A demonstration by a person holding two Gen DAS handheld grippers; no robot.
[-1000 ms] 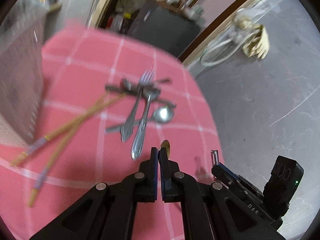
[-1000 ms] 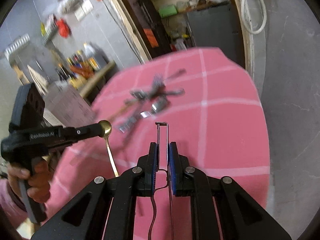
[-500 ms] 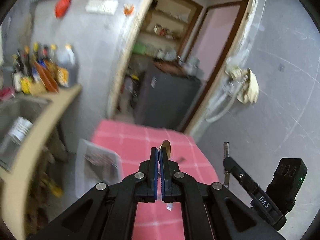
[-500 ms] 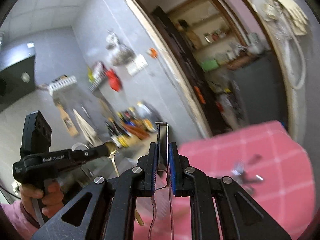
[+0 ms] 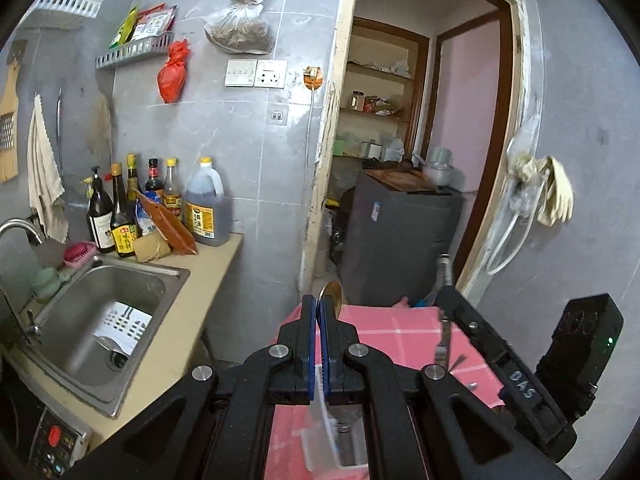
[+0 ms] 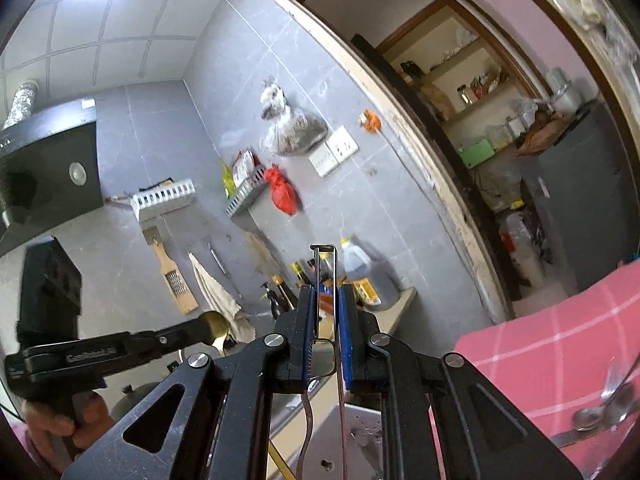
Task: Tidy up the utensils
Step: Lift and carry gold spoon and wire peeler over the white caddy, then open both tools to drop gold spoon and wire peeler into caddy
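**A:** While you hold both tools up off the table, your left gripper (image 5: 319, 307) is clenched tight on a gold spoon (image 5: 331, 295), whose bowl pokes out just above the blue pads (image 5: 323, 334). From your right wrist view the same spoon (image 6: 216, 326) sits at the tip of that tool, and your hand (image 6: 56, 424) wraps the handle low on the left

**B:** And your right gripper (image 6: 328, 316)?

**A:** It grasps a thin wire utensil (image 6: 325, 280), a narrow metal loop standing upright between the blue pads, its squared top rising above the fingertips and its wires trailing down below the jaws. What kind of utensil it is, you cannot tell from here

**B:** Where are the rest of the utensils?

**A:** A few steel pieces (image 6: 604, 412) lie on the pink checked tablecloth (image 6: 540, 344) at the lower right of your right wrist view, blurred, one of them a spoon. A white perforated holder (image 6: 360, 432) sits right below your right gripper, beside the cloth. In your left wrist view a clear container (image 5: 336, 448) shows under the jaws, on the pink cloth

**B:** And beyond?

**A:** A steel sink (image 5: 100, 320) lies to the left, bottles (image 5: 160, 204) stand on the counter behind it, and a doorway opens straight ahead
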